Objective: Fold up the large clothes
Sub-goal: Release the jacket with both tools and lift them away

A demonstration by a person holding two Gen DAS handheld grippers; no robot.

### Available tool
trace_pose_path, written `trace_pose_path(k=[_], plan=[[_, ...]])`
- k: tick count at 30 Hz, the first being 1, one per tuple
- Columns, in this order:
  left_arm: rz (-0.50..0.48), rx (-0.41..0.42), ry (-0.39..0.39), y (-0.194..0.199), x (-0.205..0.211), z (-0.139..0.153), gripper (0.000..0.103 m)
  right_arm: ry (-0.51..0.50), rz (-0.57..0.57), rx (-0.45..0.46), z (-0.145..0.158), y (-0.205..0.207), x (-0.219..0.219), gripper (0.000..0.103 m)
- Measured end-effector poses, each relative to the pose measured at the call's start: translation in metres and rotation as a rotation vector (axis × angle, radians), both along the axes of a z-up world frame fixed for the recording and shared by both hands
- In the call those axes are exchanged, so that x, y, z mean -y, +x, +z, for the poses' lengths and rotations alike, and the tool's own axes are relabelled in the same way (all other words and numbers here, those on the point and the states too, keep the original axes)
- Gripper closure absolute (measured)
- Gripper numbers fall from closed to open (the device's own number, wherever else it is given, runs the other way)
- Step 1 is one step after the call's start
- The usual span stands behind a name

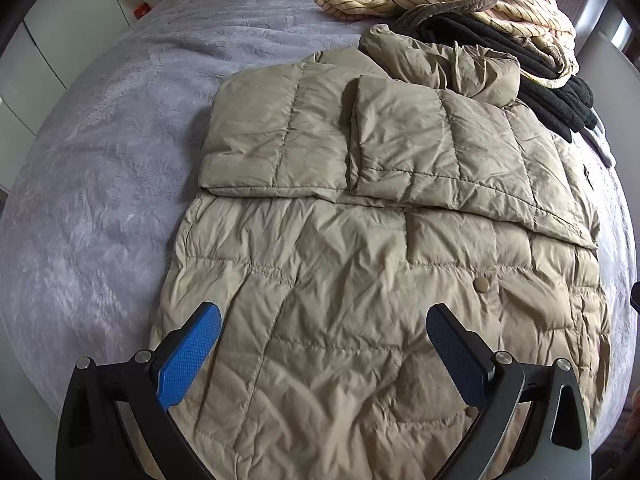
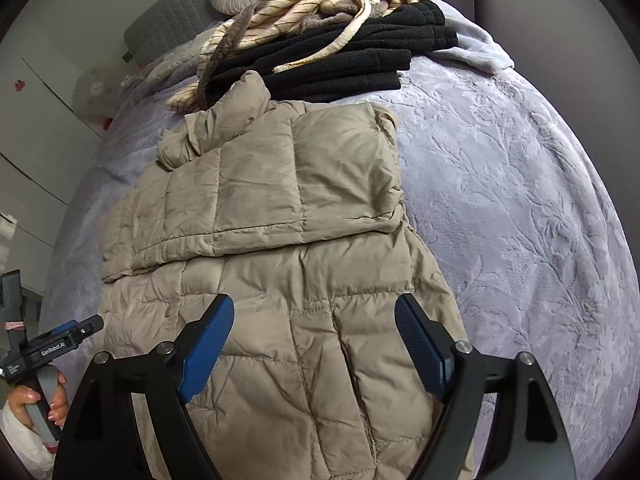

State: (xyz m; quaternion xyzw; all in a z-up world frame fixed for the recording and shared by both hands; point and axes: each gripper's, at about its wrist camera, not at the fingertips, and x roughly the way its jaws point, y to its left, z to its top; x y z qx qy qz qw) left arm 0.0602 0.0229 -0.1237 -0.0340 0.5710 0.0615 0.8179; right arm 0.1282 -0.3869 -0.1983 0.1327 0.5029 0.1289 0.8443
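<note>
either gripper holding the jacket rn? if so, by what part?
Nothing is held. The left gripper and right gripper both hover open above the lower part of the tan puffer jacket, with no fabric between the fingers.

The left wrist view looks forward and down along its own fingers from above the near hem of the jacket (image 1: 340, 280), close over it, toward the far pile (image 1: 480, 12) at the upper right of the frame. The right wrist view looks the same way from beside it, over the jacket (image 2: 280, 280), with the pile (image 2: 340, 40) at top centre. Both share jacket, pile and blanket (image 1: 100, 160).
</note>
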Motion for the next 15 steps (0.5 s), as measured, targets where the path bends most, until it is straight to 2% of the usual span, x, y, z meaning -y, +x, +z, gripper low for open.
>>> trace_pose_path(k=[6, 9, 15], plan=[[0.002, -0.006, 0.006, -0.016, 0.001, 0.012, 0.000, 0.013, 0.018, -0.097, 0.005, -0.008, -0.007, 0.018], [0.004, -0.015, 0.007, -0.025, 0.001, 0.018, 0.000, 0.043, 0.015, -0.122, 0.009, -0.016, -0.008, 0.018], [0.021, -0.038, -0.018, -0.045, -0.007, 0.026, 0.000, 0.039, -0.002, -0.134, 0.021, -0.032, -0.011, 0.018]])
